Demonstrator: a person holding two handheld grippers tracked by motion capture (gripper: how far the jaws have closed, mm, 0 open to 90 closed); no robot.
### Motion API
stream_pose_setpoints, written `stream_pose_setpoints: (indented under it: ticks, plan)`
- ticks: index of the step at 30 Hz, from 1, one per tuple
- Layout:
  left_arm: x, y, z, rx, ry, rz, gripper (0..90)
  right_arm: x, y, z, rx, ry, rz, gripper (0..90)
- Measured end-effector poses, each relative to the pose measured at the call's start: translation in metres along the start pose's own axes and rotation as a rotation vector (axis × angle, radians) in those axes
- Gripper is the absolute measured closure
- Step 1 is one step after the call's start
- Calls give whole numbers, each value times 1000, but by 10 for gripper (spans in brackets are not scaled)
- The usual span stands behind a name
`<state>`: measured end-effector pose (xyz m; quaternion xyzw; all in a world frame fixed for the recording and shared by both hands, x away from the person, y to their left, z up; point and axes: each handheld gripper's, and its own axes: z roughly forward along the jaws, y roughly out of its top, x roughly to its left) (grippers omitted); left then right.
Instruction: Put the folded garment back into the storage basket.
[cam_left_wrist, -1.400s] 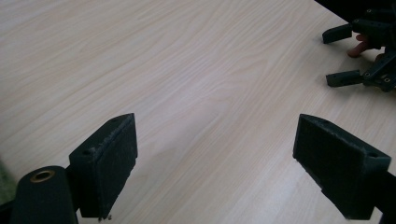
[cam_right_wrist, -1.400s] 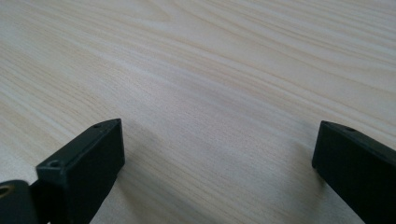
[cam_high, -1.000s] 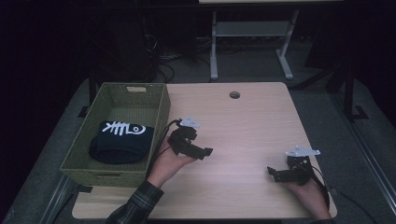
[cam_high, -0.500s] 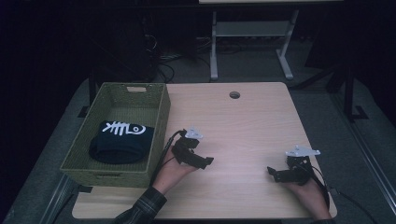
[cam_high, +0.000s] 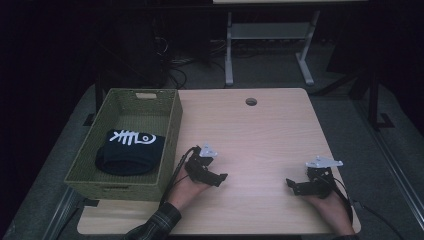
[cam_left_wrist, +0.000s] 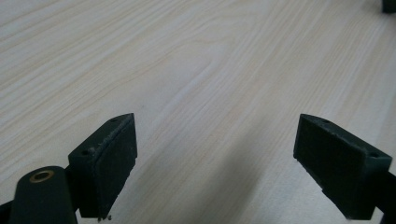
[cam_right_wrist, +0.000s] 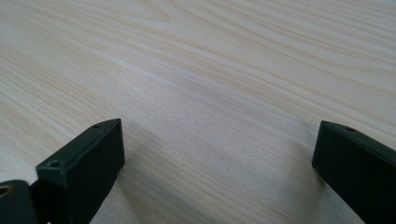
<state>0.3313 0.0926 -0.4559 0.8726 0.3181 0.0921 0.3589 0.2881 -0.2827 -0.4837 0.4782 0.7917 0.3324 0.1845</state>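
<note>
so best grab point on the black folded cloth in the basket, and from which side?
Probably from straight above: the woven basket walls block any side approach. The black cloth lies flat as a folded bundle, so pinch the raised fold along its near edge. The left gripper sits closest, jaws open, beside the basket's right wall.

Light wooden table (cam_high: 260, 135), rectangular, pale grain running along it.

Carries a woven green basket (cam_high: 170, 131) at the left edge, with a folded black cloth (cam_high: 131, 152) bearing a white fish-bone print inside. Has a small round hole (cam_high: 251, 102) near the far edge, toward the middle. Otherwise bare wood across the centre and right, seen close up as fine streaked grain in both gripper views (cam_left_wrist: 196, 70) (cam_right_wrist: 210, 60). Stands on dark grey floor (cam_high: 350, 115).
</note>
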Motion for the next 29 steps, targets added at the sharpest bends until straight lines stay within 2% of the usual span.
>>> stream_pose_setpoints:
  ticks: [7,11,13,17,29]
  plan:
    - [-3,-8,9,-5,17,10,131,0,0,0,-1,0,3,19]
    - [-7,-9,15,8,32,37,129,0,0,0,-1,0,4,19]
    - [-9,-11,16,-4,49,58,128,0,0,0,-1,0,3,19]
    - [-10,-15,17,-42,52,56,127,0,0,0,-1,0,3,20]
    - [-10,-15,17,-42,52,56,128,0,0,0,-1,0,3,19]
